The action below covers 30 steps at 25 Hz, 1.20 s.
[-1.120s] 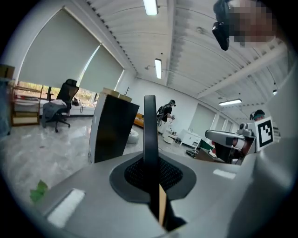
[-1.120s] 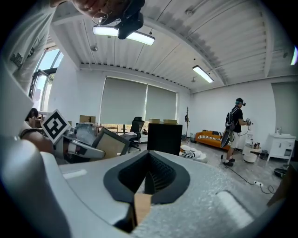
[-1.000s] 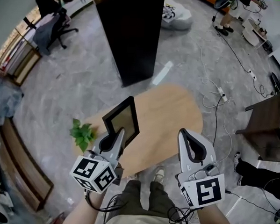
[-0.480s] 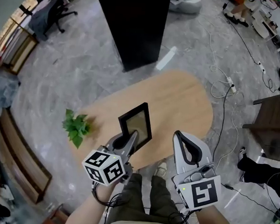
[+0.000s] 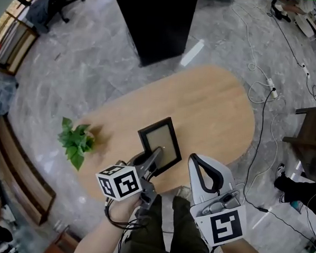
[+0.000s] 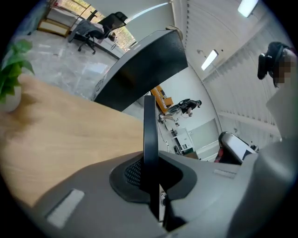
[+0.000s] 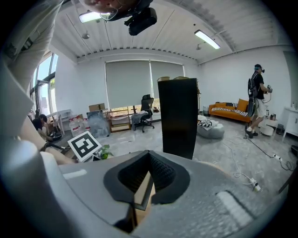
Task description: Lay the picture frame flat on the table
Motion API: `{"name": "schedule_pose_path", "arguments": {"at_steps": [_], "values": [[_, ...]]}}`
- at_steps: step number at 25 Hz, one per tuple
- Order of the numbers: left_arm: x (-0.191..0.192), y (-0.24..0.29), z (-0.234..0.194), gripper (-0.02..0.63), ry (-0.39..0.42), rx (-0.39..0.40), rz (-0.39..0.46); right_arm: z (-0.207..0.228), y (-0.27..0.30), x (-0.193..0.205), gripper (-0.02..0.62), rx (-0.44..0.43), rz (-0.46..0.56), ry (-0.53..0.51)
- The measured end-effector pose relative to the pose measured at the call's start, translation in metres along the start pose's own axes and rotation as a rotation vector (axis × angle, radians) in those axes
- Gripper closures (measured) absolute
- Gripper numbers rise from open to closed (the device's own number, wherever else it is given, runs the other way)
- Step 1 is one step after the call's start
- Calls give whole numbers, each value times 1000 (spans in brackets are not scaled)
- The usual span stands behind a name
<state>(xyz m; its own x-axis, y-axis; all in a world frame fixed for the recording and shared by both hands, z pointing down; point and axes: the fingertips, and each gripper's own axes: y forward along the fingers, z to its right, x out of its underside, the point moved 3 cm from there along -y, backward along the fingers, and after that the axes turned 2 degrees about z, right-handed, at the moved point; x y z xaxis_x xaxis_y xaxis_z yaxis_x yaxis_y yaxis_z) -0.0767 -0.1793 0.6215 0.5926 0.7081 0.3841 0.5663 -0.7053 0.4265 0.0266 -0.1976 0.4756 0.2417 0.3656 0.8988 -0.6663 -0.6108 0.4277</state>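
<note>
Picture frame (image 5: 160,143), black-edged with a pale face, is pinched at its lower edge by the left claw (image 5: 157,153), above the near side of the worktop (image 5: 211,110). In the head view its face tilts up toward the camera. In the left gripper view it shows edge-on (image 6: 150,135), rising straight out from between the pressed pads. Whether any corner touches the wood cannot be told.

The grey marbled floor (image 5: 87,72) lies all around. On it, beyond the worktop's far side, stands a tall black column (image 5: 158,23), well apart from the frame. The worktop itself is a long oval of light wood.

The right claw (image 5: 197,158) hovers just right of the frame at the worktop's near edge. Its jaws are pressed together with nothing between them, as the right gripper view shows (image 7: 148,154).

A small green plant (image 5: 75,141) stands at the worktop's left end, well apart from the frame. Loose cables (image 5: 260,91) trail over the floor at the right, and a white strip (image 5: 192,52) lies beside the column's foot.
</note>
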Motion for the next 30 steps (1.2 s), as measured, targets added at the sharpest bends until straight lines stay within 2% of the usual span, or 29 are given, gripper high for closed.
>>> {"name": "schedule_pose_path", "arguments": {"at_steps": [5, 9, 18, 24, 30], "values": [[21, 17, -41, 574, -93, -6, -19, -1, 22, 35, 592, -35, -44, 2], [45, 27, -68, 574, -240, 1, -48, -4, 34, 55, 593, -55, -63, 11], [88, 40, -117, 572, -395, -18, -56, -10, 47, 100, 592, -87, -113, 18], [104, 45, -135, 562, -397, -48, -76, -13, 50, 124, 593, -109, -155, 16], [112, 48, -150, 443, -377, -110, -72, -14, 51, 138, 593, -112, -180, 23]]}}
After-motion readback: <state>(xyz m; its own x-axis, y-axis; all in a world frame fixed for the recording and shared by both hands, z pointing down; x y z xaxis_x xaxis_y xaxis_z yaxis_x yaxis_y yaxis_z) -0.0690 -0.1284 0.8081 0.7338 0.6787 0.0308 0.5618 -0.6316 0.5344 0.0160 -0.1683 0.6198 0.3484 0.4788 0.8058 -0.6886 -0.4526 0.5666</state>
